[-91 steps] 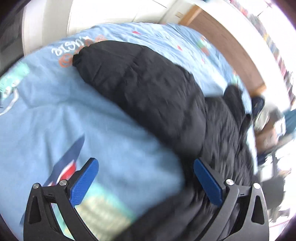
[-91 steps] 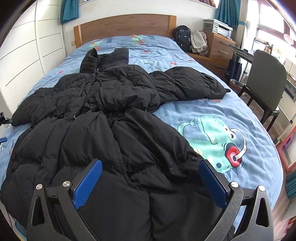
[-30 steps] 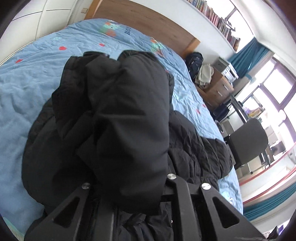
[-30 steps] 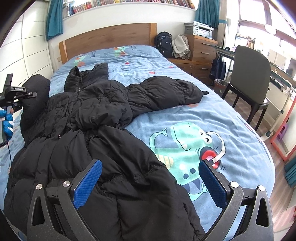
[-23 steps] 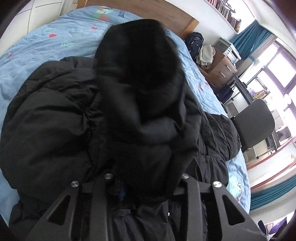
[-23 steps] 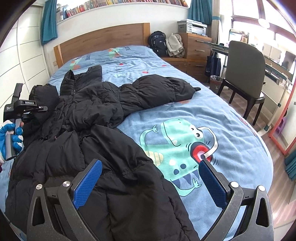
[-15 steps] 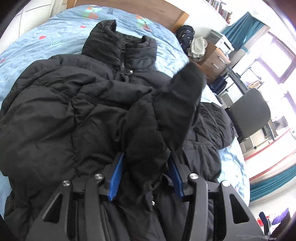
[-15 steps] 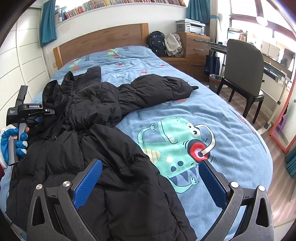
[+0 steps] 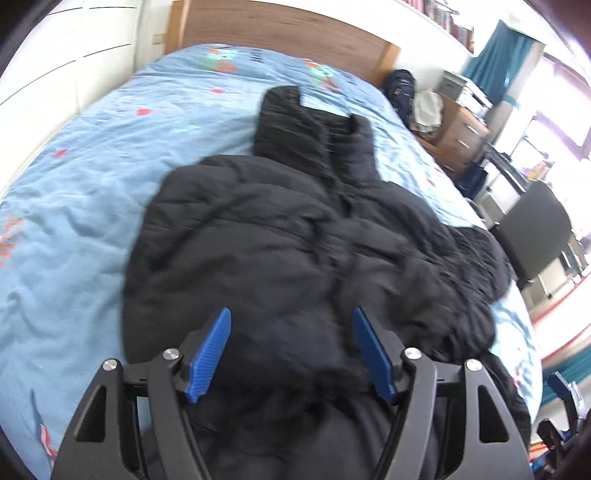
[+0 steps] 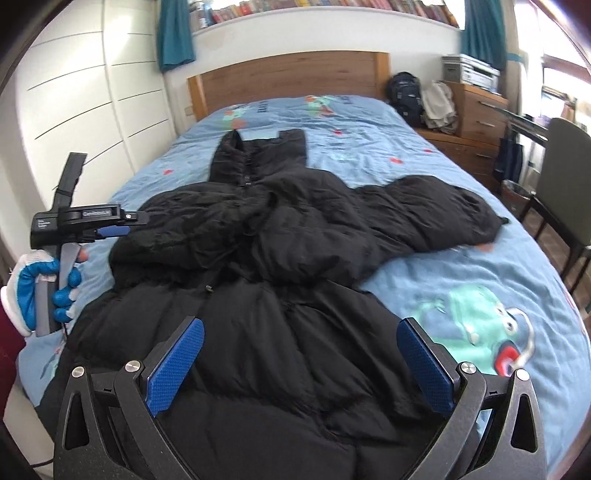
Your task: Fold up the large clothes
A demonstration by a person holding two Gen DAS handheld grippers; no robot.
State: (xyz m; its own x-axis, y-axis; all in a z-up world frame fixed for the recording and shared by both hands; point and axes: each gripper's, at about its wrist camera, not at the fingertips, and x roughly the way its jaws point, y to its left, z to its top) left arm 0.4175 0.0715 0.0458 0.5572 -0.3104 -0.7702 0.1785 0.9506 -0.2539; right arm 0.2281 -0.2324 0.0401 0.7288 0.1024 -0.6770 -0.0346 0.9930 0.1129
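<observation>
a bed with a blue cartoon-print cover (image 10: 443, 280) and a wooden headboard (image 10: 291, 77) stands against a white wall. white panelled cupboards (image 10: 85, 103) line one side — a wooden dresser (image 10: 480, 122), a backpack (image 10: 406, 96) and a dark chair (image 10: 565, 155) the other. teal curtains (image 10: 175, 31) flank a bookshelf (image 10: 332, 5); bright daylight enters from a window (image 9: 569, 96).

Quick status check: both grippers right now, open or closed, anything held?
Left gripper: open, holding nothing, over the black puffy quilted coat on the blue bedspread.
Right gripper: open wide, empty, above the coat's lower part.
</observation>
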